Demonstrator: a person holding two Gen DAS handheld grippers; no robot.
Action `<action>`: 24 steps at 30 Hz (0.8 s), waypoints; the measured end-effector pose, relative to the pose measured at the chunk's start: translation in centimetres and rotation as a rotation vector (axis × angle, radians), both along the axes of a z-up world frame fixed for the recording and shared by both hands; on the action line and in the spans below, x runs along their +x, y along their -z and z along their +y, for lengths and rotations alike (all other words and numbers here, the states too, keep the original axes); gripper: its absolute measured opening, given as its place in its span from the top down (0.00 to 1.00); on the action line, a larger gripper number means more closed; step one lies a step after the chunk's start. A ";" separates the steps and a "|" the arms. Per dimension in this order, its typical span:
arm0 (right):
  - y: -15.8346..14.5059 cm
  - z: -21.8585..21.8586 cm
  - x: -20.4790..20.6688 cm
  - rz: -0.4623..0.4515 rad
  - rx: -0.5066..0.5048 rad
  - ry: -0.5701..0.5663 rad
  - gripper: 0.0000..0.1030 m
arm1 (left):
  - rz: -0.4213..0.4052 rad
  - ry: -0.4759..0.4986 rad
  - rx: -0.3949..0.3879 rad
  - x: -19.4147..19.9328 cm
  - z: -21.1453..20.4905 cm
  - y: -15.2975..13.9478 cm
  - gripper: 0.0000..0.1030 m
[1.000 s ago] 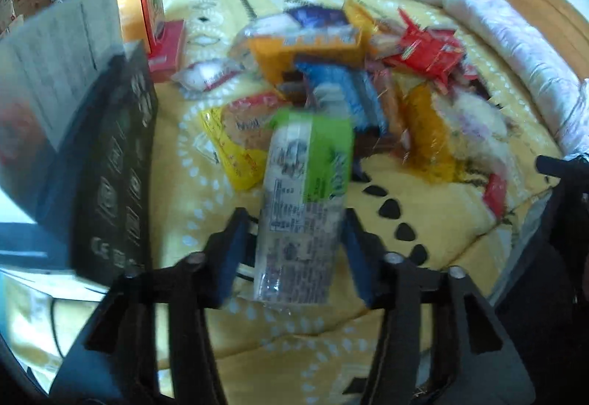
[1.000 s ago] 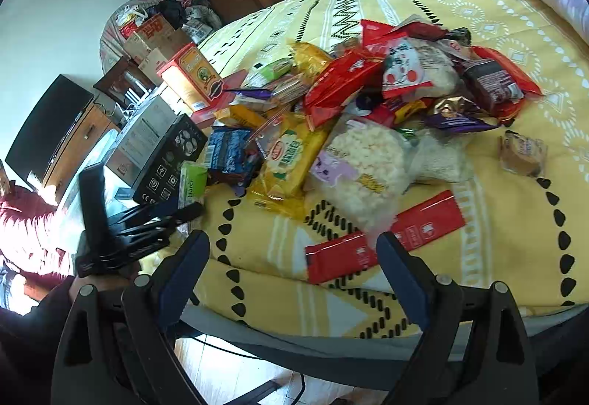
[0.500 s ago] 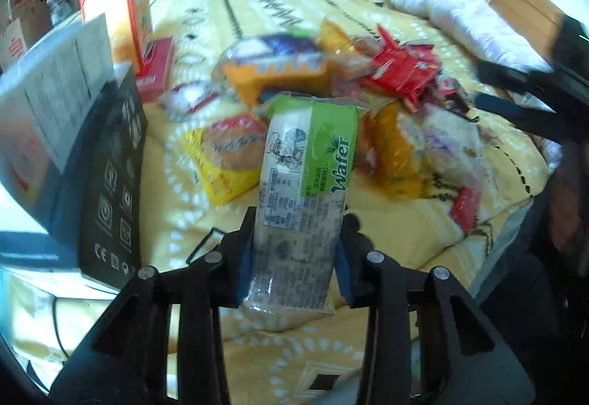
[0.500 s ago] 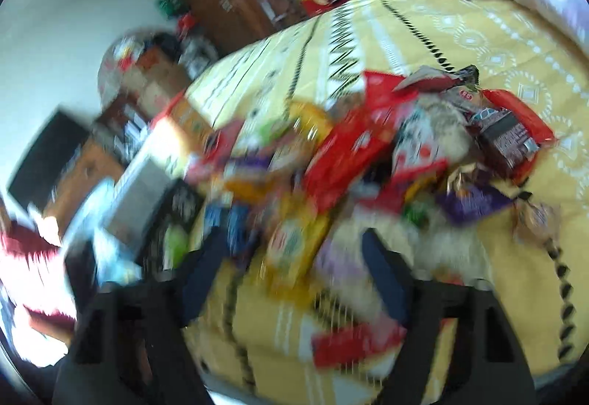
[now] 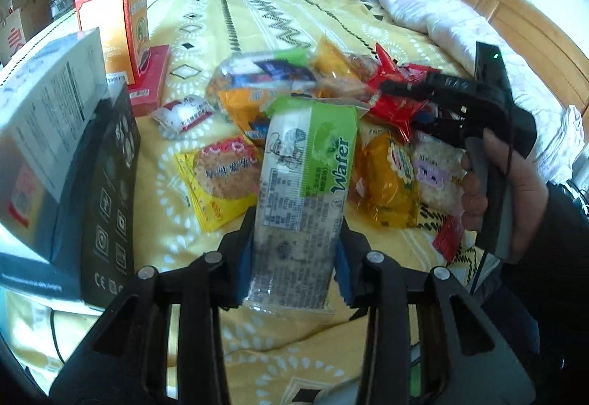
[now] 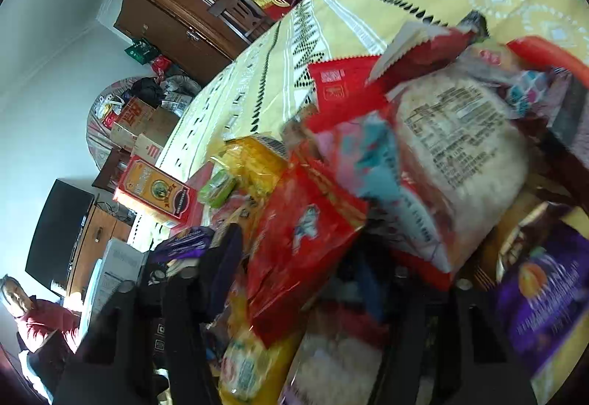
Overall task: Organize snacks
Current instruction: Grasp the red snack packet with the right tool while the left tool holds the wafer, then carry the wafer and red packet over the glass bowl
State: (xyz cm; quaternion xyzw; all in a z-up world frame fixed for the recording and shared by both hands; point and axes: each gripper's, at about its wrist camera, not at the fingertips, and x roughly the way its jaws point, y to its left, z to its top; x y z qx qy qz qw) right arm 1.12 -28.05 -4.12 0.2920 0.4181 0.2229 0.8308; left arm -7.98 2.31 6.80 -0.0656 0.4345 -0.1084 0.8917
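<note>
A green and white wafer pack [image 5: 309, 162] stands upright off the yellow bedspread [image 5: 257, 18], with my left gripper [image 5: 296, 232] shut on its lower half. The snack pile [image 5: 368, 132] lies just behind it. A hand brings my right gripper [image 5: 401, 99] in from the right, its fingers down among the red packets. In the blurred right wrist view, my right gripper [image 6: 298, 268] has its jaws closing around a crumpled red snack packet [image 6: 305, 221]. Whether the pads press on it is unclear.
A black and white carton [image 5: 66, 165] stands at the left, with an orange box [image 5: 117, 25] behind it. A yellow biscuit packet [image 5: 221, 184] lies beside the wafer pack. A puffed rice bag [image 6: 460, 147] and a purple packet [image 6: 545, 287] crowd the right gripper. A white quilt [image 5: 423, 0] lies on the far side.
My left gripper closed on the wafer pack and lifted it slightly. My right gripper swept from the bed's edge into the pile, rolled, and its jaws narrowed around the red packet.
</note>
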 end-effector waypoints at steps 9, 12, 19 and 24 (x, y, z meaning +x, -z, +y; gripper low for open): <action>-6.2 -0.9 -3.3 -0.151 -0.027 -0.041 0.80 | -0.092 -0.067 -0.028 -0.8 2.4 -4.5 0.64; -9.1 -1.0 -4.6 -0.207 -0.016 -0.045 0.80 | -0.127 -0.100 -0.034 -1.5 3.8 -6.4 0.64; -16.7 1.6 -6.9 -0.346 0.038 -0.076 0.80 | -0.215 -0.212 -0.033 -4.3 9.1 -10.9 0.64; -21.1 9.0 -6.9 -0.384 0.104 -0.217 0.80 | -0.257 -0.359 -0.041 -7.5 14.8 -13.1 0.64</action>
